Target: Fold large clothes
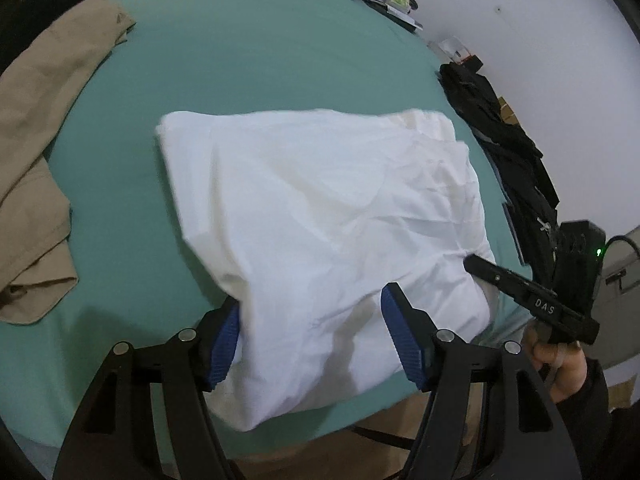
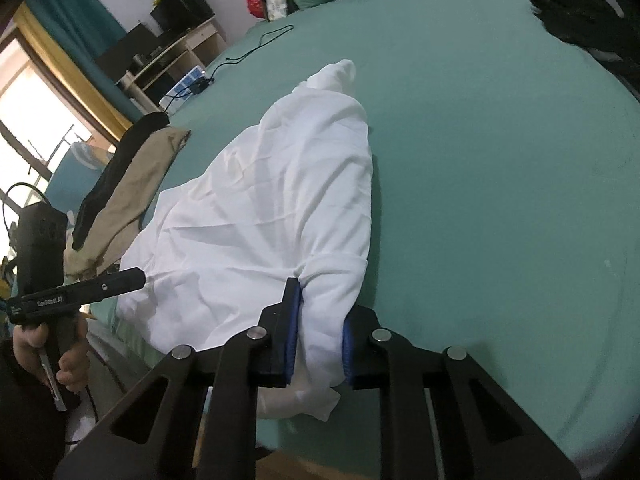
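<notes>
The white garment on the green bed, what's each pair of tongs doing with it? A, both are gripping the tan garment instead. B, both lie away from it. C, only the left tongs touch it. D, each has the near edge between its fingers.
D: the left tongs and right tongs each have the near edge of the white garment between their blue pads, on the green bed.

Black tongs (image 1: 316, 336), ribbed blue pads (image 1: 402, 344), silver screws.

Green bed (image 1: 260, 60) — white garment (image 1: 320, 208) (tan trousers (image 1: 36, 152))
</notes>
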Available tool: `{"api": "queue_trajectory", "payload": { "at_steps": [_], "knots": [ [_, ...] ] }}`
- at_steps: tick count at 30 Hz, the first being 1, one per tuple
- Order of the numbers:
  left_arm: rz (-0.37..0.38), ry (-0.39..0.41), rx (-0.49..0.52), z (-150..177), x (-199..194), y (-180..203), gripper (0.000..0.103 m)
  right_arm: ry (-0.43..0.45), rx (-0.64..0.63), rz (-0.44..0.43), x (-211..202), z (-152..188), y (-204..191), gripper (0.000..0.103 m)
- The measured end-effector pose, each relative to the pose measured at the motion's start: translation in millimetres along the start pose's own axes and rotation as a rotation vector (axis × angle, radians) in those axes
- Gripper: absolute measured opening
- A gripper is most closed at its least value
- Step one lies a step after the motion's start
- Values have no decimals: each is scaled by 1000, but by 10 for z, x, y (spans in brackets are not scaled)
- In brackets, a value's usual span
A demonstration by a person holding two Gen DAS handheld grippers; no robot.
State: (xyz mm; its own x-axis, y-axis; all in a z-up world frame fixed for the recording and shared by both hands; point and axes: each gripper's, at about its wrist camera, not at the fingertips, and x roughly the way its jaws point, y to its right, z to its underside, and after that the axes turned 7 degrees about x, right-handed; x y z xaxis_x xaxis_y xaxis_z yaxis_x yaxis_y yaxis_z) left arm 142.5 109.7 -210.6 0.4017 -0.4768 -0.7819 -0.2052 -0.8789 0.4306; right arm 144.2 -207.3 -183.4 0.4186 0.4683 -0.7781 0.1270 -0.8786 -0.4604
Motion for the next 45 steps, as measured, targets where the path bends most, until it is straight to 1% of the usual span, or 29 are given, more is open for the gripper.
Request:
{"api": "queue_trajectory", "payload": {
  "at_steps": [1,5,6,8,9,10,11,13,15,16,17,19,21,22,23,24,25,27,28,31,34,38,40,42,43,44,45],
  "knots": [
    [-6,11,-9,-15,-14,-24,70,-2,10,2,-19,7,40,18],
    [-41,106,-123,-150,-78,-262,72,-6,26,-10,-66,56,147,21],
    [-46,118,-156,-183,-59,-333,73,-4,29,-14,-53,47,146,24],
    [-63,120,-203,-229,21,-438,73,0,42,-27,-45,18,149,27],
    [-51,108,-230,-257,95,-483,73,4,45,-33,-56,16,160,30],
    [-29,100,-244,-279,150,-493,73,8,49,-38,-58,-3,171,32],
    [18,96,-260,-308,217,-505,73,15,53,-38,-67,-1,172,36],
    [101,99,-261,-355,277,-456,74,34,66,-46,-100,-33,205,40],
    [177,77,-254,-357,341,-390,74,54,85,-43,-133,-59,249,56],
    [196,67,-254,-349,396,-324,74,71,101,-45,-149,-82,286,59],
    [218,57,-253,-341,433,-291,74,85,111,-58,-153,-104,320,60],
    [254,52,-253,-334,477,-231,74,93,130,-84,-104,-151,383,61],
    [318,44,-258,-324,513,-150,74,73,133,-87,1,-190,397,61],
    [332,41,-246,-302,524,-117,74,62,129,-92,46,-208,399,61],
    [342,30,-211,-304,560,-28,77,51,115,-92,101,-223,376,61],
    [336,19,-175,-299,612,57,80,44,96,-82,147,-232,335,61],
    [325,10,-158,-276,625,107,80,42,78,-68,192,-240,289,61],
    [253,-10,-125,-297,715,197,80,34,45,-55,288,-259,196,60],
    [234,-9,-114,-313,723,231,80,33,38,-53,313,-272,174,60],
    [148,-7,-60,-333,763,370,80,36,21,-52,322,-281,138,60],
    [71,-6,4,-331,743,467,80,38,53,-94,293,-268,222,61],
    [-59,10,122,-308,775,654,79,39,122,-154,329,-233,326,61],
    [-116,18,182,-282,767,718,72,50,130,-172,361,-205,309,61],
    [-105,28,179,-276,725,693,50,68,133,-175,389,-163,274,61],
    [-94,32,165,-291,705,669,45,70,136,-175,387,-159,258,61],
    [-76,38,142,-304,687,631,38,69,145,-175,385,-158,237,61],
    [-66,45,130,-309,676,604,35,71,153,-174,384,-154,220,61]
  ]
}}
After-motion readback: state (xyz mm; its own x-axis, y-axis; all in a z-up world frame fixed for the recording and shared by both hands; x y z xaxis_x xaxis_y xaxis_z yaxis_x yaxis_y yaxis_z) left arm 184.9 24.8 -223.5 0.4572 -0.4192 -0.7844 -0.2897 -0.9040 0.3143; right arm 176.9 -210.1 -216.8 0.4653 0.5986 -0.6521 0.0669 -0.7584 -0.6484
